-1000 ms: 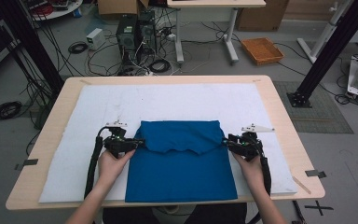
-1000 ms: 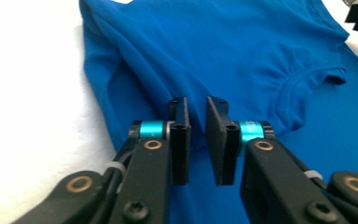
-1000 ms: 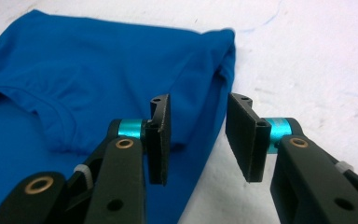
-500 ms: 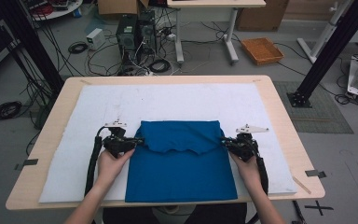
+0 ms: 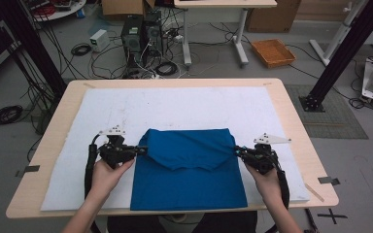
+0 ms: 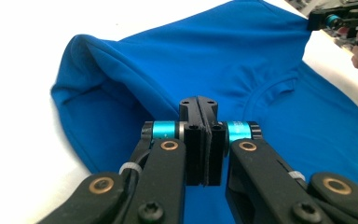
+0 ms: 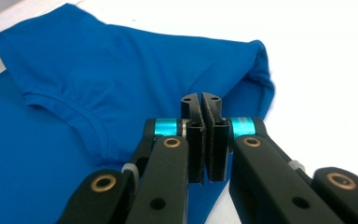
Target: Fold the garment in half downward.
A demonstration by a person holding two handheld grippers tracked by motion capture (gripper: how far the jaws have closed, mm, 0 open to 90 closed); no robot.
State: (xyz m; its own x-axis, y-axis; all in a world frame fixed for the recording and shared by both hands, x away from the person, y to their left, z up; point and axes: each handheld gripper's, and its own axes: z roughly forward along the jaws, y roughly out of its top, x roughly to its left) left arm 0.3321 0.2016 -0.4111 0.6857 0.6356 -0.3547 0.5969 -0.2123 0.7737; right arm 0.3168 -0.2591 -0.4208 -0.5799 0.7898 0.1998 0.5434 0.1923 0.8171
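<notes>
Within the last second both pairs of tongs had closed on the blue shirt (image 5: 189, 170), and compared with the earlier high views the folded upper part now stood a little off the cloth below it, pulled taut between the two hands. The left gripper (image 5: 138, 150) had its jaws pressed together on the shirt's left edge; in the left gripper view the left gripper (image 6: 199, 105) showed its pads shut flat with blue fabric running in under them. The right gripper (image 5: 237, 151) pinched the opposite edge in the same way, and in the right gripper view the right gripper (image 7: 200, 100) had its jaws closed beside the ribbed collar (image 7: 81, 116). The shirt lay on the white mat (image 5: 175, 104) that covered the wooden table (image 5: 291, 111), near the person's side and roughly centred between the hands, its top portion already doubled over toward the hem. By my reading the grasp was complete and the next fold could begin, provided both edges stayed caught evenly. As for containers, an orange tray (image 5: 273, 52) sat on the floor beyond the table, apparently empty, though too far off to be sure
</notes>
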